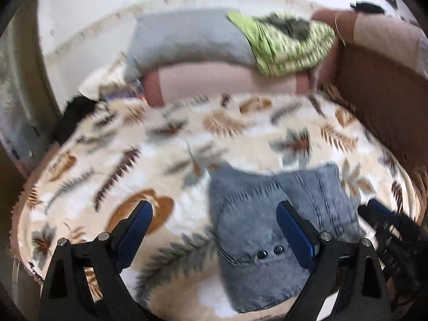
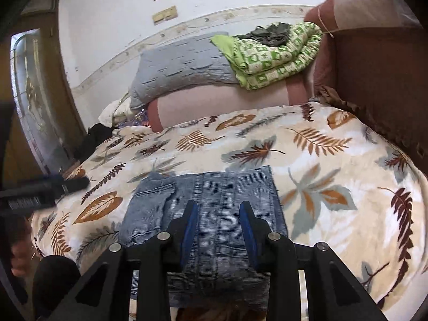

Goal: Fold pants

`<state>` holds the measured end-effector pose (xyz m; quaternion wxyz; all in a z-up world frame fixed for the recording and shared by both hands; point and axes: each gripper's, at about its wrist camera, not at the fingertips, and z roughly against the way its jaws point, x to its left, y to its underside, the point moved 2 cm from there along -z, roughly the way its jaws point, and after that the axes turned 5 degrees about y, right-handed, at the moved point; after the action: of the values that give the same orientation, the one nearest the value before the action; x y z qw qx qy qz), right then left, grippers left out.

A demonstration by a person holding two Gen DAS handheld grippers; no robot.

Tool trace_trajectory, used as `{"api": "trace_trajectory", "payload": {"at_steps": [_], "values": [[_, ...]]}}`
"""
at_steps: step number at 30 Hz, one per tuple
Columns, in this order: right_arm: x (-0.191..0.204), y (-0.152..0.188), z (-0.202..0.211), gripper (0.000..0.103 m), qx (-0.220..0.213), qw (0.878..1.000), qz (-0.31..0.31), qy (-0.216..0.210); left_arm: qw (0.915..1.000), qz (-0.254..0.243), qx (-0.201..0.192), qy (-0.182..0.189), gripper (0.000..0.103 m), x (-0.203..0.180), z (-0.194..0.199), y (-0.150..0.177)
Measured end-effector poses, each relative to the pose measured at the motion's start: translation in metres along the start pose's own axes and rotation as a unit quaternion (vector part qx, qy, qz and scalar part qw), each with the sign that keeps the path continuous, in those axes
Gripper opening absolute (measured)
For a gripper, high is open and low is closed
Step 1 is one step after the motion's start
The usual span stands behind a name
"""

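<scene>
Black arms with blue pads fill the bottom of the left wrist view: the left tool [image 1: 214, 230] stands wide open above the bed with nothing between its pads. Under its right pad lie the folded pants [image 1: 270, 230], blue denim, resting flat on the leaf-print blanket [image 1: 112, 160] near the bed's near edge; two dark studs show on the cloth. At the right edge part of the right tool [image 1: 385, 222] shows just beside the pants. Farther back sit a grey pillow [image 1: 187, 37] and a green patterned quilt [image 1: 289, 42] with a dark garment [image 1: 291, 25] on top. This picture is blurred.

From the right wrist view, the right tool [image 2: 219, 230] hovers over the pants [image 2: 203, 200], its pads set a narrow gap apart. Denim shows through that gap, but whether the pads press on it I cannot tell. The pants lie in a compact rectangle on the blanket [image 2: 334, 160], one corner of the upper layer turned back at the left. The left tool [image 2: 72, 183] reaches in from the left edge, off the denim. Beyond are the pillow [image 2: 182, 67], the quilt [image 2: 275, 58] and a white wall [image 2: 107, 40].
</scene>
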<state>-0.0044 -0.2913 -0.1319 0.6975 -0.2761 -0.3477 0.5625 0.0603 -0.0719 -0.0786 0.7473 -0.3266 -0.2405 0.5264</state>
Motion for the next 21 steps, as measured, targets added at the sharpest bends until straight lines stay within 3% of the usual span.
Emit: {"api": "trace_trajectory", "payload": {"at_steps": [4, 8, 13, 21], "values": [[0.013, -0.006, 0.008, 0.036, 0.005, 0.999, 0.029, 0.025, 0.9994, 0.004, -0.033, -0.006, 0.094, 0.004, 0.023, -0.006], [0.025, -0.019, 0.028, 0.045, 0.017, 0.998, 0.034, 0.040, 0.9984, 0.007, -0.055, -0.005, 0.094, 0.005, 0.044, -0.011], [0.049, -0.040, 0.061, 0.051, -0.005, 0.992, 0.082, 0.091, 0.9970, 0.004, -0.077, -0.006, 0.094, 0.002, 0.064, -0.013], [0.075, -0.058, 0.095, 0.062, -0.040, 0.985, 0.117, 0.118, 0.9923, 0.000, -0.119, -0.033, 0.095, 0.008, 0.092, -0.018]]}}
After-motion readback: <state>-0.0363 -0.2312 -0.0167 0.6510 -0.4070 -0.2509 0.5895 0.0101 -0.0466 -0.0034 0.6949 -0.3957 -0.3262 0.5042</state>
